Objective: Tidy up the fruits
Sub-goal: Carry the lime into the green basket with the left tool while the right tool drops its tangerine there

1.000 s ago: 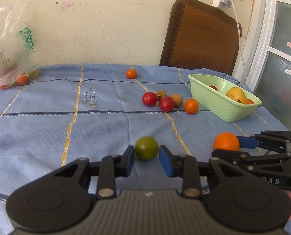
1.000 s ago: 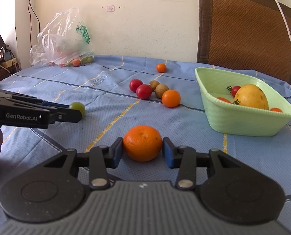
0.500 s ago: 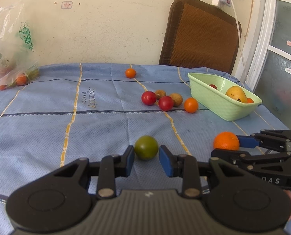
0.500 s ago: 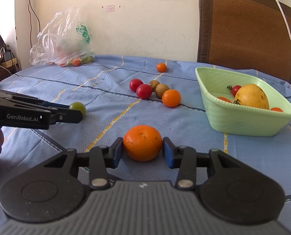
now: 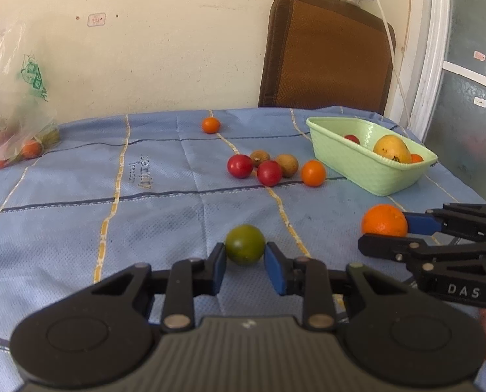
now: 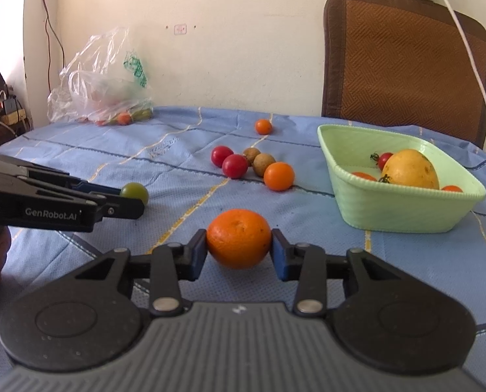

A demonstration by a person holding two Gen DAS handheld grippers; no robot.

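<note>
Two grippers engaged: left gripper point(image 5: 245, 263) pinching green fruit point(image 5: 244, 244); right gripper point(image 6: 239, 253) pinching orange point(image 6: 239, 242), both on surface point(image 5: 79, 212).

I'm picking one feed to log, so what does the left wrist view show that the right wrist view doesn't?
Only the left wrist view shows the white-framed glass door. Only the right wrist view shows the tangle of cables and boxes at the table's far left. Both show the pale green plastic basket, the left gripper closed on the round green fruit, and the right gripper closed on the large orange.
</note>
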